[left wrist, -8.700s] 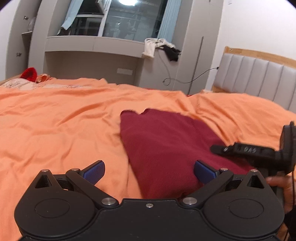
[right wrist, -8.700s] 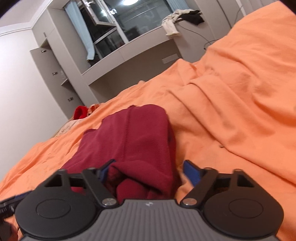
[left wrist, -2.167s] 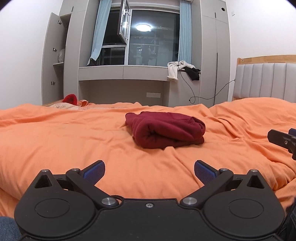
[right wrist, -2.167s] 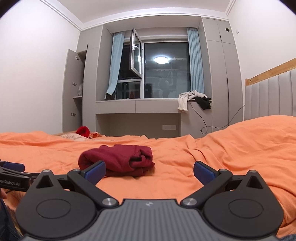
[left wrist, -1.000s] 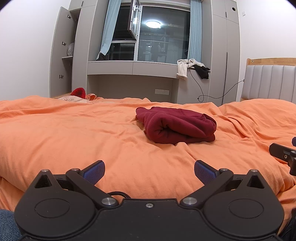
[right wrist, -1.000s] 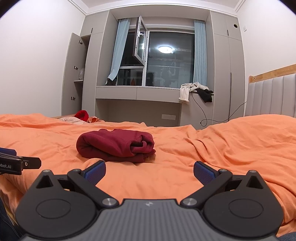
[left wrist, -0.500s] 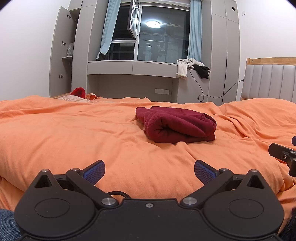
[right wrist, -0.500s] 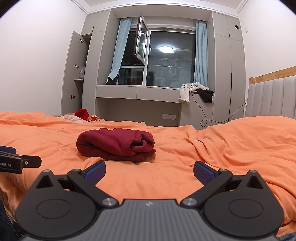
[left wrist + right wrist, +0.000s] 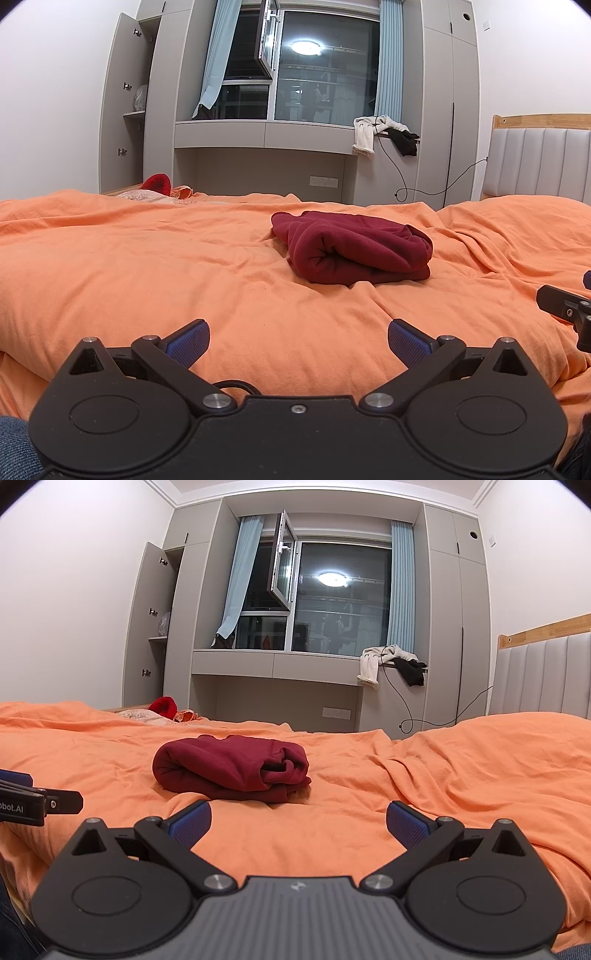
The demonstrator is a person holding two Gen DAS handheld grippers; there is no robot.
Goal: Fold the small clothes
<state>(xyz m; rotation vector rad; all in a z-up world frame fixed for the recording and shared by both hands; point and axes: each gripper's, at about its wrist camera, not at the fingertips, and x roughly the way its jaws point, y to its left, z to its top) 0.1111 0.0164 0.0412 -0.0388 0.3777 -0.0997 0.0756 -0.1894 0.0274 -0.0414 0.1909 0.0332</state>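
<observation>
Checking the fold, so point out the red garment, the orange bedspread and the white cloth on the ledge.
red garment (image 9: 354, 247), left wrist view, top fold
orange bedspread (image 9: 129, 266), left wrist view, bare stretch
white cloth (image 9: 371, 664), right wrist view, hanging part

bed (image 9: 147, 258) under rumpled orange duvet (image 9: 461, 775), folded dark red garment (image 9: 354, 251) lying on duvet near middle, red item (image 9: 157, 182) and pale patterned fabric (image 9: 142, 196) at far left edge, grey padded headboard (image 9: 539, 162) with wooden top at right
</observation>
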